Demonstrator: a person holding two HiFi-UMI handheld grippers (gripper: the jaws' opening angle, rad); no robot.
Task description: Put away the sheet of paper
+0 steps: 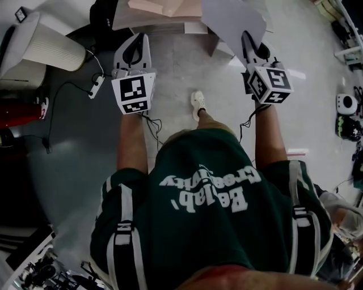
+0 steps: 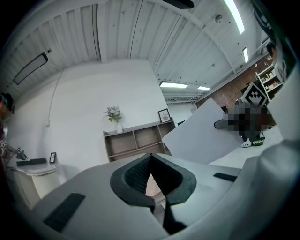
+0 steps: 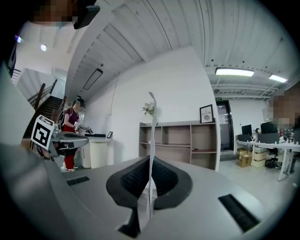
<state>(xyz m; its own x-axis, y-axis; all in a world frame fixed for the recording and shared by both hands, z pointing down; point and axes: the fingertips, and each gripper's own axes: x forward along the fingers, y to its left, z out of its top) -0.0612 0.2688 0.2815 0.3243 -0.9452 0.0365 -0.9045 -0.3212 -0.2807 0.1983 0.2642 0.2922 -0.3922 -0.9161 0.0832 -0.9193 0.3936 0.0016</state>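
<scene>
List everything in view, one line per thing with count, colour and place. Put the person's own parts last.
sheet of paper: one, pale grey, standing up from the right hand-held gripper
shelf unit: one, brown, against the white wall ahead
potted plant: one, pale flowers, on top of the shelf unit
framed picture: one, dark frame, on top of the shelf unit
ribbed bin: one, white, on the floor at left
power strip: one, white, on the floor beside the left hand-held gripper
cardboard: count unclear, beige, floor ahead
shoe: one showing, white, below the person
shirt: one, dark green
left hand-held gripper: one, grey, jaws together, empty
right hand-held gripper: one, grey, shut on the sheet of paper
</scene>
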